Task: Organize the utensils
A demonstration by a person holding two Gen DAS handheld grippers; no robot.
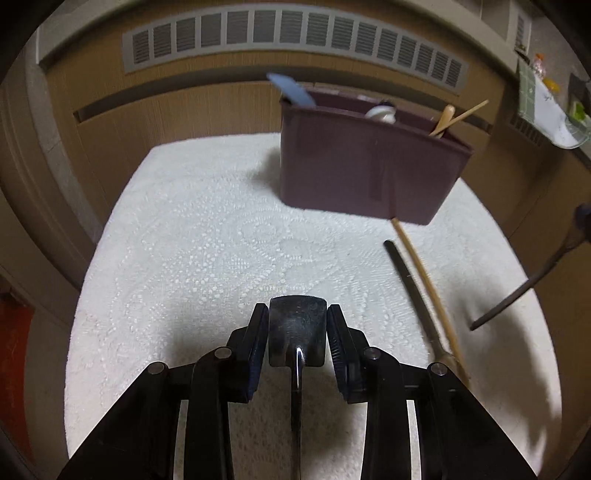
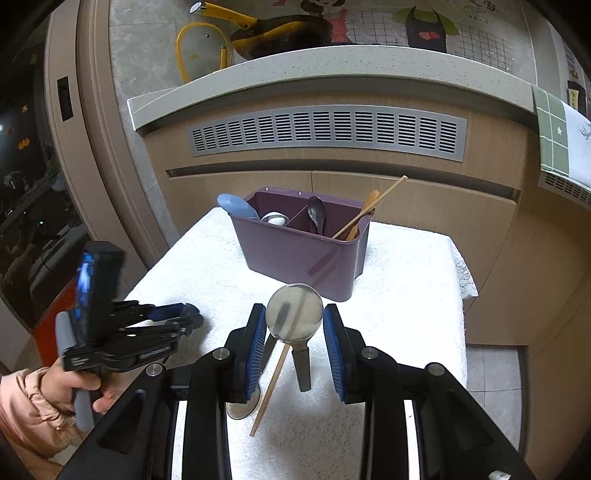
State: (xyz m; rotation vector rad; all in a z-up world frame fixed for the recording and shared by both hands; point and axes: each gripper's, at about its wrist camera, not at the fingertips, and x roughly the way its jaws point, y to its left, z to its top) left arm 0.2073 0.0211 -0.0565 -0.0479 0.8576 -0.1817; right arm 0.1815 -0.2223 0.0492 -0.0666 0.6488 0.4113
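Purple plastic caddy (image 2: 295, 254) stands at the far end of a white lace-patterned cloth (image 2: 406, 295), in front of a wood-toned cabinet with a grey vent grille (image 2: 325, 133). A blue spatula (image 2: 236, 206) and a small white piece (image 2: 275, 219) sit at its left end. A dark metal spoon (image 2: 317, 214) stands just past the divider, and a wooden chopstick (image 2: 369, 206) leans out of the right end beside another wooden utensil.

My right gripper (image 2: 295, 317) hangs above the near part of the cloth. Its blue pads are closed against the edges of a round metal spoon (image 2: 295, 314), bowl forward and dark handle pointing back toward me. The left wrist view shows that handle slanting in the air, its shadow on the cloth.

My left gripper (image 1: 297, 332) is to the left, with its fingers pressed on either side of a flat-ended metal utensil (image 1: 297, 334) whose stem runs back under the camera.

Two loose pieces lie on the cloth between the grippers and the caddy: a pale bamboo stick (image 1: 424, 280), its far tip touching the caddy's base, and a dark stick (image 1: 406, 273) just beside it.

A yellow-handled pan (image 2: 280, 33) rests on the counter above.
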